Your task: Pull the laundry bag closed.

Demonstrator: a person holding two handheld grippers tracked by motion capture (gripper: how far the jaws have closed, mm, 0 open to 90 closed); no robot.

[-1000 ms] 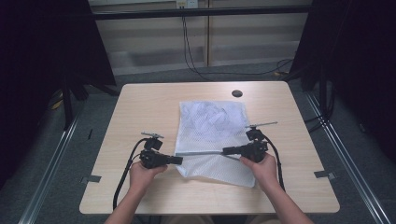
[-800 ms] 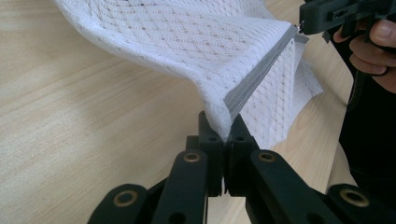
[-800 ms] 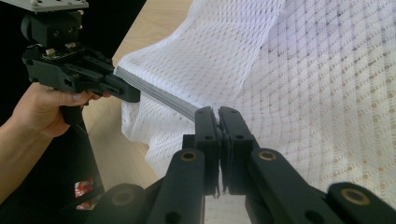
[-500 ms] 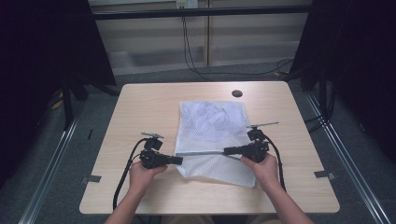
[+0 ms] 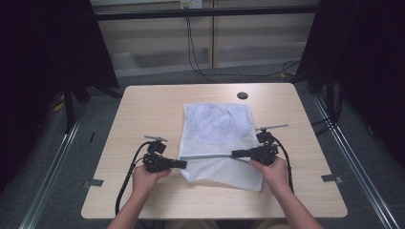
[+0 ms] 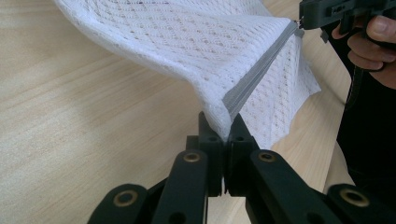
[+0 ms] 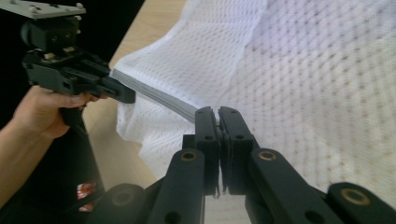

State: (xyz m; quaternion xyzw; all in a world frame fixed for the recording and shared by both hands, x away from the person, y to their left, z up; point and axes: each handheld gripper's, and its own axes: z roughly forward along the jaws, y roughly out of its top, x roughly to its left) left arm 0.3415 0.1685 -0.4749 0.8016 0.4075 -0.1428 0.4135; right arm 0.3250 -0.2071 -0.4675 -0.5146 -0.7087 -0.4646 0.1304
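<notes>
- The left tool [image 5: 183,164] pinched one end of the white mesh zippered laundry bag [image 5: 217,125] (grey zipper [image 5: 207,156] taut).
- The right tool [image 5: 235,153] pinched the other end.
- The bag lay mid-bench on the light wooden bench [image 5: 143,109].

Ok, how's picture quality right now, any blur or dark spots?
High view: evenly lit table, dark surroundings, slightly soft. Left gripper view: mesh bag sharp, own jaws blurred. Right gripper view: mesh weave soft up close, left gripper in shadow.

Bare forearms; black claws [image 5: 180,164] [image 5: 235,153] with brass pivots, black cables.
</notes>
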